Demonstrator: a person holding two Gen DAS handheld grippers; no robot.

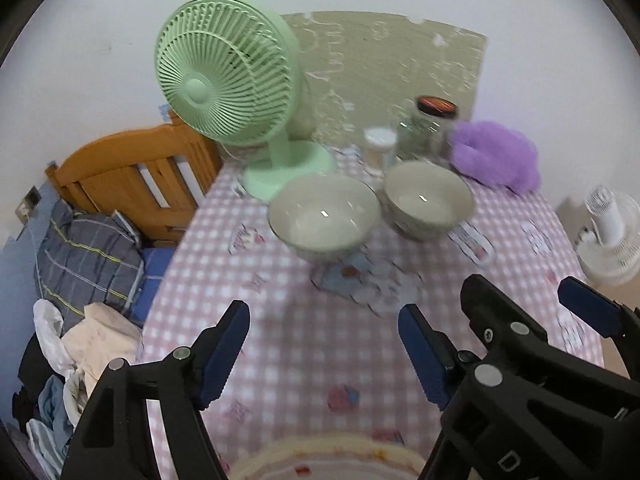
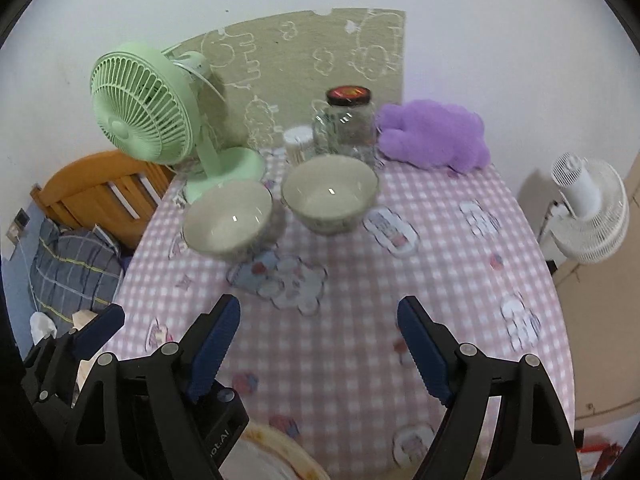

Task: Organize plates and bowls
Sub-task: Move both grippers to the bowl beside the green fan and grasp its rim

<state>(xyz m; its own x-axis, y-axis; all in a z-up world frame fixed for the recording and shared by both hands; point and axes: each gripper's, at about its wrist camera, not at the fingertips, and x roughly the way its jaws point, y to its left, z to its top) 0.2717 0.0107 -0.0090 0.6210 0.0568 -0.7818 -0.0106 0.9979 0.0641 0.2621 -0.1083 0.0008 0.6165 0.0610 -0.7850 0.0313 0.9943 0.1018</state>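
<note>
Two pale bowls stand side by side on the pink checked table: the left bowl (image 1: 324, 216) (image 2: 228, 220) and the right bowl (image 1: 429, 198) (image 2: 330, 194). A cream plate with a patterned rim lies at the near table edge (image 1: 328, 458) (image 2: 276, 454), below both grippers. My left gripper (image 1: 324, 354) is open and empty above the table, short of the bowls. My right gripper (image 2: 320, 346) is open and empty beside it; it also shows at the right of the left wrist view (image 1: 528, 308).
A green fan (image 1: 228, 72) (image 2: 144, 104) stands at the table's back left. A glass jar with a dark lid (image 2: 348, 124), a small white container (image 2: 298, 142) and a purple plush (image 2: 436, 136) sit behind the bowls. A wooden bed (image 1: 132, 172) is left, a white fan (image 2: 588, 212) right.
</note>
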